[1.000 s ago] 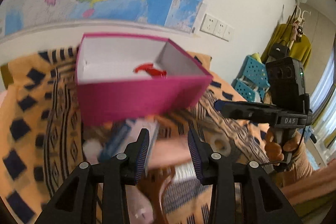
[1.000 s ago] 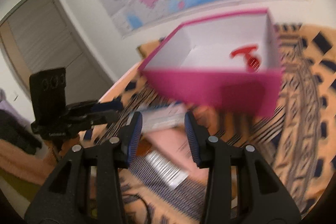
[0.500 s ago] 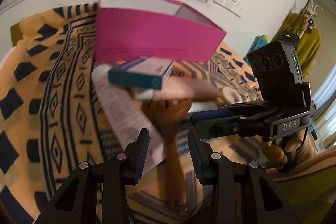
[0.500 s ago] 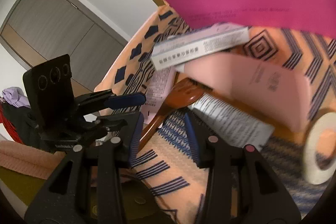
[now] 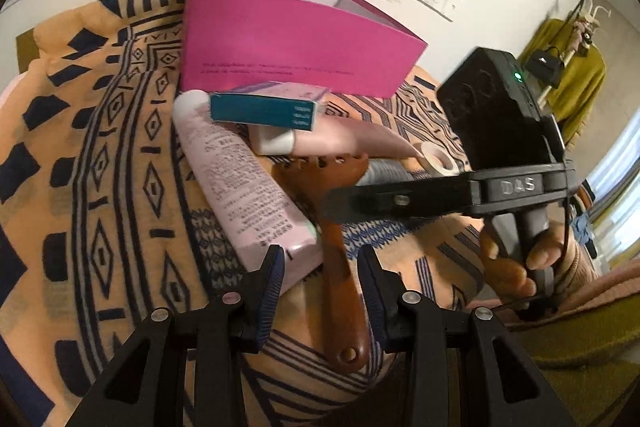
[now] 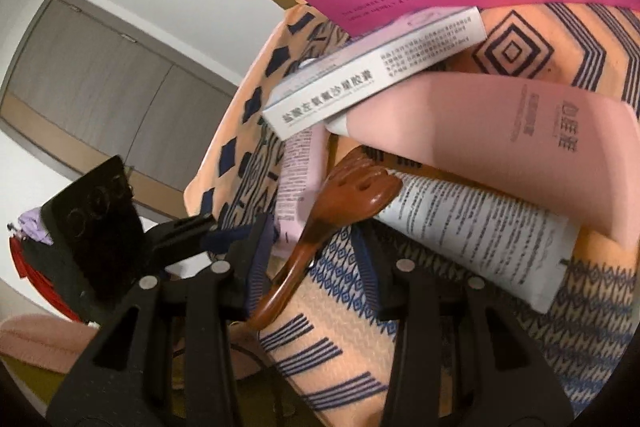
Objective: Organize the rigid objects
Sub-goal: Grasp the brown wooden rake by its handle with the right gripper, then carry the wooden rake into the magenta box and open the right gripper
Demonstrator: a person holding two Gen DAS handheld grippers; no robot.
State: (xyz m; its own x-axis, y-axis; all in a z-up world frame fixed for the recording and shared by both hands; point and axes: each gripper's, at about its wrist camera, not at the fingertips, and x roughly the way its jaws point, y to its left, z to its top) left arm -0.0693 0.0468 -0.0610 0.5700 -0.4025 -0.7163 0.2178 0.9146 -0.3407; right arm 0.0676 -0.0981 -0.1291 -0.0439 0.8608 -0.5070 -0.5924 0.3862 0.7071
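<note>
Your left gripper [image 5: 320,279] straddles the brown wooden fork [image 5: 340,267] handle, fingers part-open, not gripping — the lilac tube [image 5: 240,187] crowds its left finger. Your right gripper [image 6: 312,267] is closing around the same handle — both squeezing could flick it off the patterned cloth [image 5: 100,187].

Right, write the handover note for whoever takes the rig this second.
Left gripper: open, astride the wooden fork handle, not pressing it.
Right gripper: jaws closing, the fork's neck between them, pads not on it.
Things: magenta box at the back of the patterned blanket; teal carton, lilac tube, pink tube, white tube and tape roll piled before it.
Done: nothing visibly sorted; box interior hidden.
Left: grip the fork, then sort the pile.
</note>
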